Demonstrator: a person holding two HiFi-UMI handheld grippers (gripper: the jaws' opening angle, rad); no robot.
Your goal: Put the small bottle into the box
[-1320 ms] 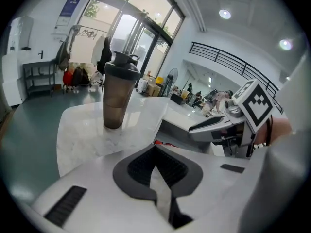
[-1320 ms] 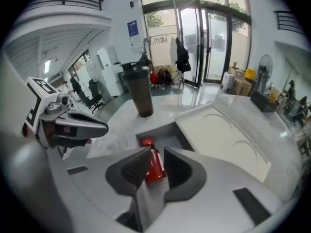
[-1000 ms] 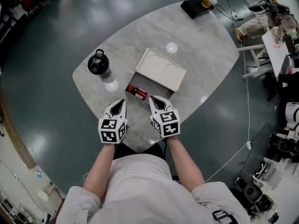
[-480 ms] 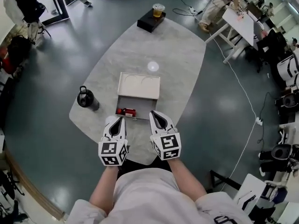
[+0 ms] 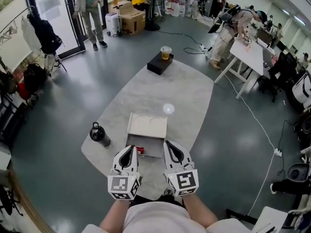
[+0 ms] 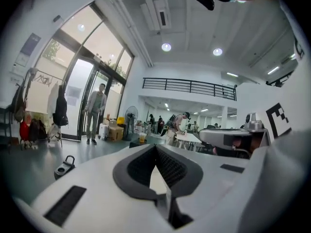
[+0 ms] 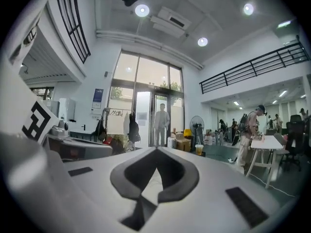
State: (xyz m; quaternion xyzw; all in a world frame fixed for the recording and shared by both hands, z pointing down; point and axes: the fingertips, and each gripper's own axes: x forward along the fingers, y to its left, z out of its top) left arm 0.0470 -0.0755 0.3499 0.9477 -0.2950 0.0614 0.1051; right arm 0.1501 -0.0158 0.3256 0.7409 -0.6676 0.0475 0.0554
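Both closed (empty), left gripper [image 5: 129, 148], right gripper [image 5: 169, 143]

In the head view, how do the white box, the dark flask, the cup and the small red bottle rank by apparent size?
1. white box
2. dark flask
3. cup, farther away, so true size unsure
4. small red bottle, only partly visible

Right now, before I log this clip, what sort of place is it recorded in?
Probably an open lab or workshop hall, not a home: tall glass doors, a mezzanine railing, a desk with people at it, and a cable trailing across the floor.
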